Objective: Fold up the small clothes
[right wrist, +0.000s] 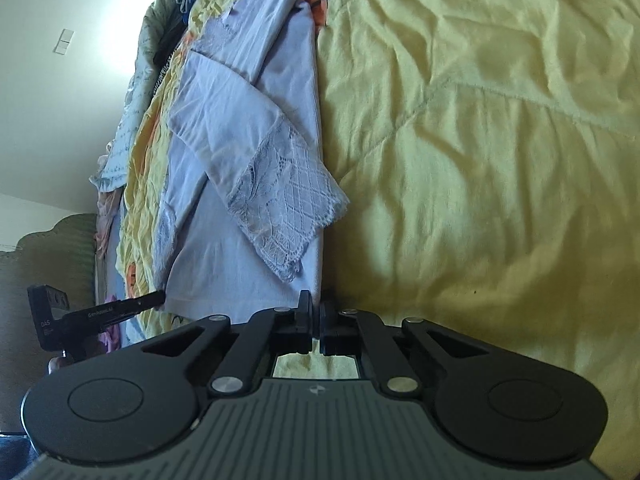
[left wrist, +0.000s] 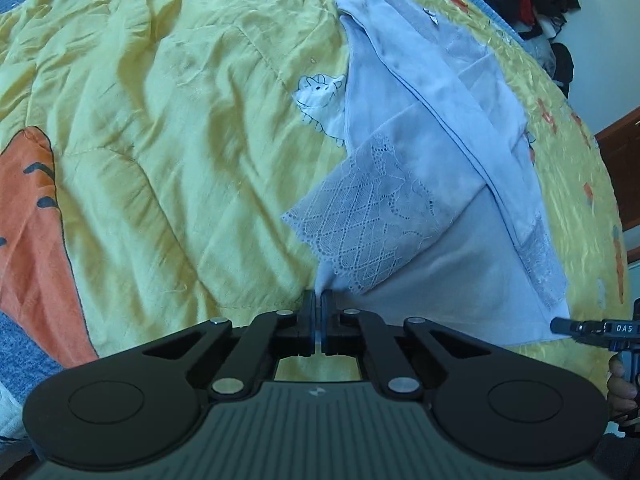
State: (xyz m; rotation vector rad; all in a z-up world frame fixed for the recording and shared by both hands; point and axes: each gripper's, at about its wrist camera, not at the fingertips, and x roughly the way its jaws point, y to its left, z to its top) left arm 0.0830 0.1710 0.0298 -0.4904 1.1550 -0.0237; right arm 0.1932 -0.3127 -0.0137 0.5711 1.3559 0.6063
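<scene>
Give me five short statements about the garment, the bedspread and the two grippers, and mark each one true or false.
1. The left gripper is shut on the hem of the white garment. True.
2. The garment lies on a plain blue sheet. False: it lies on a yellow bedspread with orange patches and a cartoon animal print.
3. A lace-trimmed sleeve is folded across the garment's body. True.
4. The right gripper stands wide open above the bed. False: its fingers are closed, at the garment's bottom edge.
5. The garment is crumpled into a ball. False: it lies stretched out lengthwise, partly folded.
</scene>
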